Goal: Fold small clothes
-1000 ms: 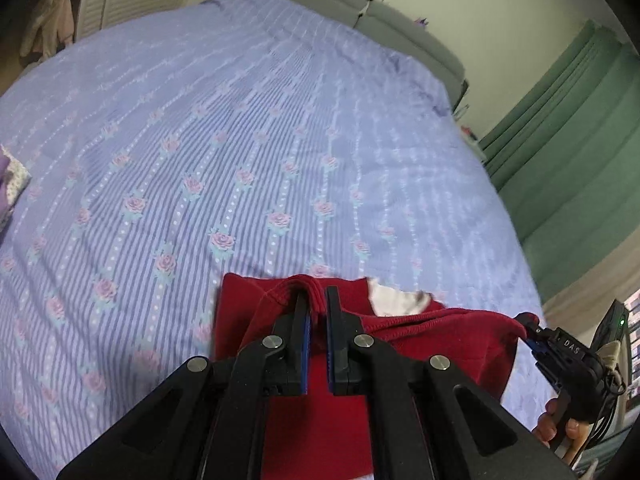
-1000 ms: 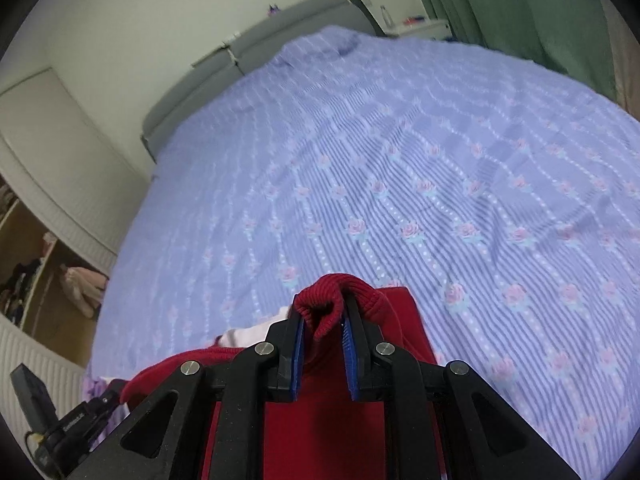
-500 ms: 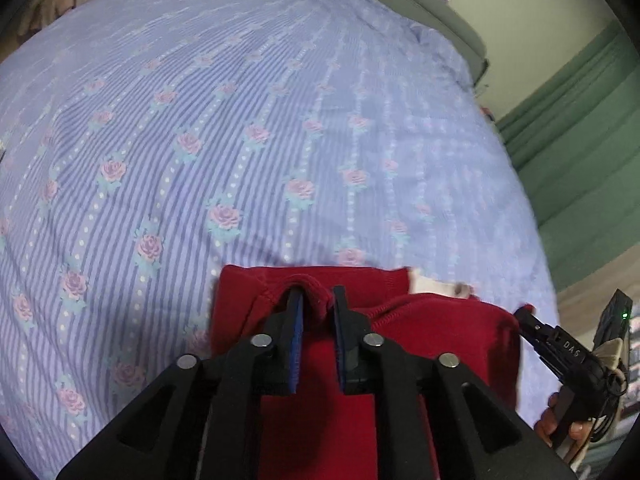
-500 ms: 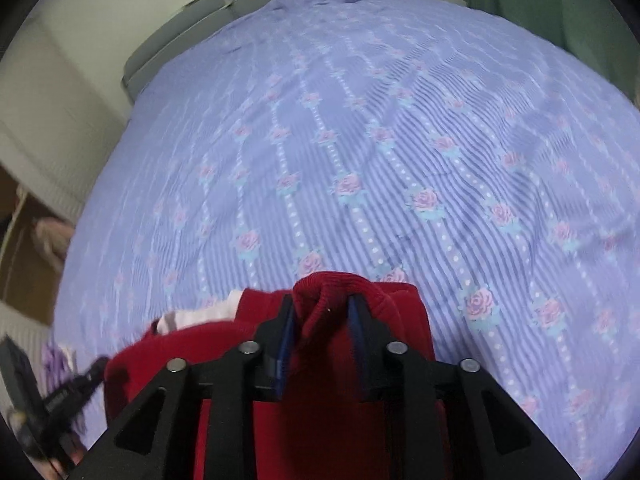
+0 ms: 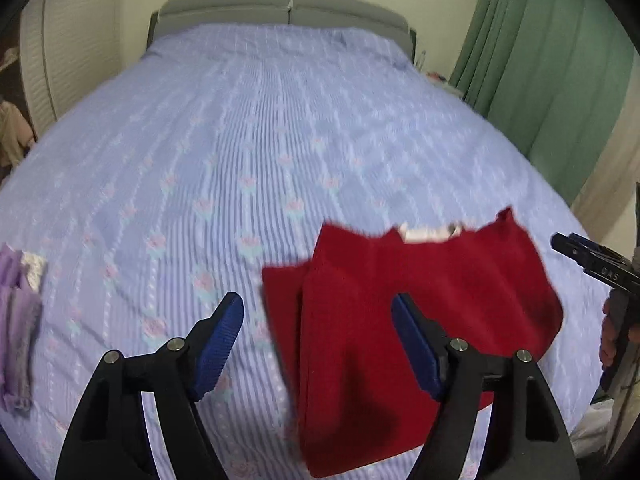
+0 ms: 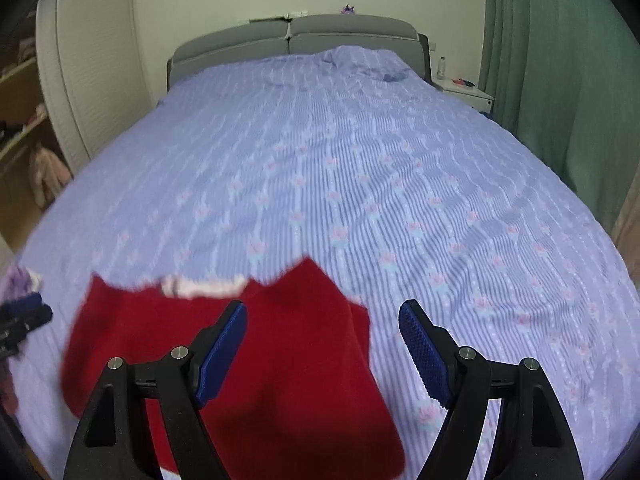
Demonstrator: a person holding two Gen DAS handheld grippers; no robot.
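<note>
The bed (image 5: 280, 140) is filling both views, its lilac striped sheet with small roses running away toward a grey headboard (image 6: 300, 36) at 12 o'clock. A green curtain (image 5: 552, 68) is hanging along the bed's side between 1 and 3 o'clock, and pale wardrobe doors (image 6: 92, 64) are standing at 10 o'clock, with open shelves beyond them.

The red garment (image 5: 400, 320) is lying flat on the near part of the sheet. Its long axis is running from the near edge of the bed toward the headboard, and a strip of pale lining is showing at its far edge (the picture is too blurred to tell collar from hem). In the left wrist view it is sitting at 5 o'clock; in the right wrist view the red garment (image 6: 260, 360) is lying at 7 o'clock.

A white nightstand (image 6: 464, 92) is sitting at 1 o'clock beside the headboard. A small pile of purple clothes (image 5: 16, 320) is resting at 9 o'clock, well apart from the garment.

The left hand-held gripper (image 5: 318, 344) is hovering with its blue pads spread wide, gripping nothing. The right hand-held gripper (image 6: 322, 352) is likewise standing wide apart and empty. Bare sheet is stretching from the garment's far edge to the headboard.
</note>
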